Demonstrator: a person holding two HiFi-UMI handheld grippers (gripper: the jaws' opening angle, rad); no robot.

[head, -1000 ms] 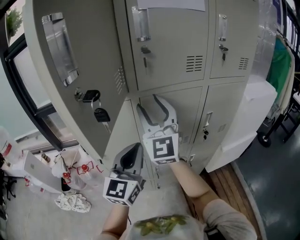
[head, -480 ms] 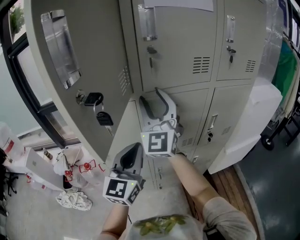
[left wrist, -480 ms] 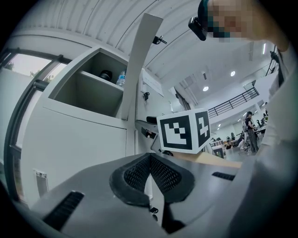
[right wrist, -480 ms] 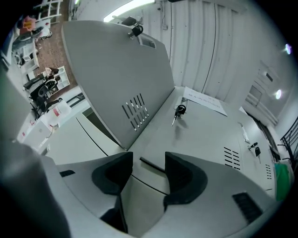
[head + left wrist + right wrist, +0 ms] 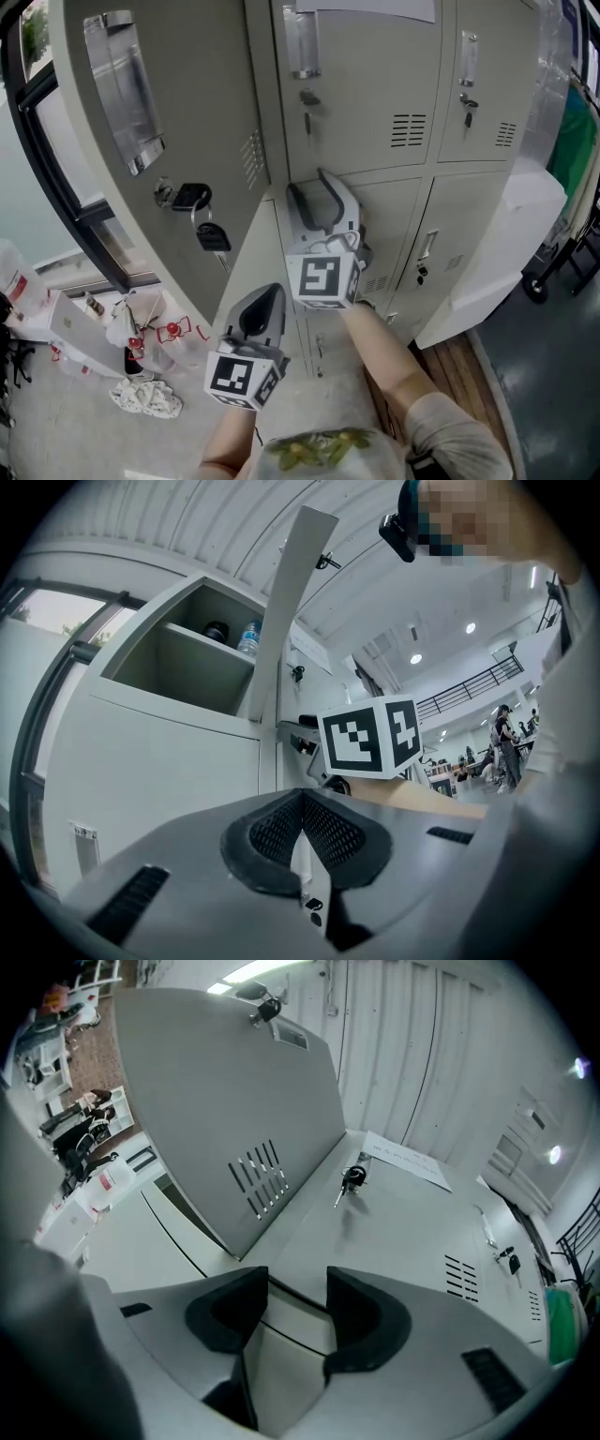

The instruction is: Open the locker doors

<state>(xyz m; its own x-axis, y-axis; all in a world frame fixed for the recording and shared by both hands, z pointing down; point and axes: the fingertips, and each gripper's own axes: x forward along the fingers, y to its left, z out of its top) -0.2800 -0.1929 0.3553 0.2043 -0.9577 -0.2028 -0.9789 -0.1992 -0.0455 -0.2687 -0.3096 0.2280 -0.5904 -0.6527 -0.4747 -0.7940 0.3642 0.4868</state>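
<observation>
Facing the grey locker bank [image 5: 469,225], the head view shows the upper left door [image 5: 187,103] swung wide open toward the camera, with a key bunch [image 5: 202,220] hanging from its lock. The upper middle door [image 5: 375,84] and upper right door [image 5: 487,94] are closed, each with a key in its lock. The right gripper [image 5: 308,183] points up at the seam below the upper middle door. Its jaws stand apart, and the right gripper view shows only flat locker panel beyond the gap, with nothing pressed between the pads [image 5: 361,1314]. The left gripper [image 5: 267,300] sits lower and nearer the person, near the lower left door [image 5: 246,272]; its jaws are together and hold nothing. The left gripper view shows the open upper compartment [image 5: 178,672] with a bottle [image 5: 247,639] standing on its shelf.
</observation>
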